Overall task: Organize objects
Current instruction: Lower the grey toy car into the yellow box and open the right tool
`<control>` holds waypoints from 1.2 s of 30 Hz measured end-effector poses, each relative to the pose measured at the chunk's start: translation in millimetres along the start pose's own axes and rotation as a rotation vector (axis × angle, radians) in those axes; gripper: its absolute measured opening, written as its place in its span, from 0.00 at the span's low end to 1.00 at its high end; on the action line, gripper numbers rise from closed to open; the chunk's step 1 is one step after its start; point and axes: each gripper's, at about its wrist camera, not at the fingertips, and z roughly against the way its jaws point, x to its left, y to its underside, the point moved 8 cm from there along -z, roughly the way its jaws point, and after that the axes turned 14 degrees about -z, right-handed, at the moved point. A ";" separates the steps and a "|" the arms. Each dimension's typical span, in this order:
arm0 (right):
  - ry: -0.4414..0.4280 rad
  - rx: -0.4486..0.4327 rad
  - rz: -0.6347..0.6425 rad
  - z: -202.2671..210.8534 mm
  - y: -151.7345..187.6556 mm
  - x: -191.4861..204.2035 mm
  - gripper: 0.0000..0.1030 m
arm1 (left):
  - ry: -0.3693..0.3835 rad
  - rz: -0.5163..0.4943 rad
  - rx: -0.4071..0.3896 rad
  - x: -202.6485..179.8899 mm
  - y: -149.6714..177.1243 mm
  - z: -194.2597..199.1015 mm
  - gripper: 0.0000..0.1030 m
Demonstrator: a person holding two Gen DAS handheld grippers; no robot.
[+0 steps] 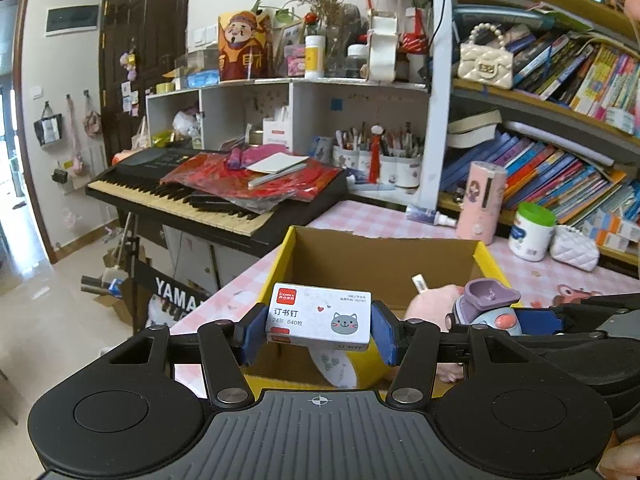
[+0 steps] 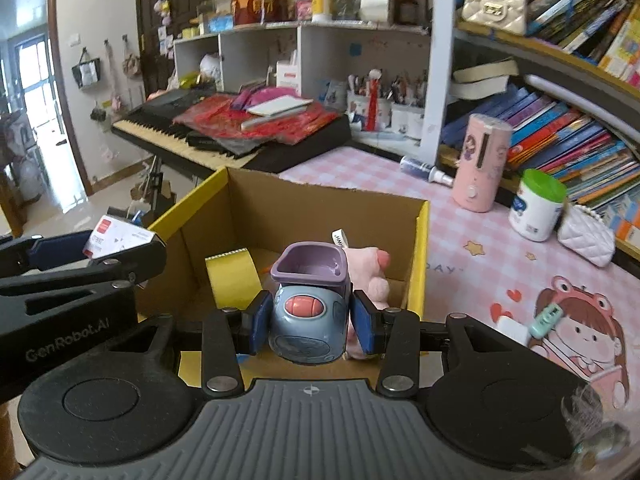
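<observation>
Left wrist view shows the left tool clamped on a staple box and the right tool gripping a toy truck — both carried over the open cardboard box on the pink-checked bench, likely for dropping in beside the pink plush.

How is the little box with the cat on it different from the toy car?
The staple box is flat, white and rectangular with a grey cat face printed on it; the toy car is rounded, blue-grey with a purple tub on top. The left gripper clamps the staple box, while the right gripper clamps the toy car. Both are held above the open cardboard box, not yet dropped in.
</observation>
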 end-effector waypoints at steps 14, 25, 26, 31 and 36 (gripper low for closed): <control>-0.118 0.202 0.100 -56.8 13.1 0.7 0.37 | -0.041 -0.024 0.092 -9.3 1.9 -43.1 0.52; -0.237 0.255 0.099 -63.0 15.5 -0.8 0.41 | -0.026 -0.025 0.157 -20.5 7.4 -57.9 0.53; -0.244 0.249 0.113 -62.8 15.0 -0.8 0.42 | -0.026 -0.025 0.159 -21.4 7.3 -58.7 0.53; -0.251 0.214 0.179 -62.0 10.2 -2.3 0.47 | -0.034 -0.031 0.144 -26.8 1.8 -59.6 0.54; -0.257 0.200 0.206 -65.1 4.4 -9.3 0.48 | -0.027 -0.019 0.134 -31.4 -2.6 -62.2 0.62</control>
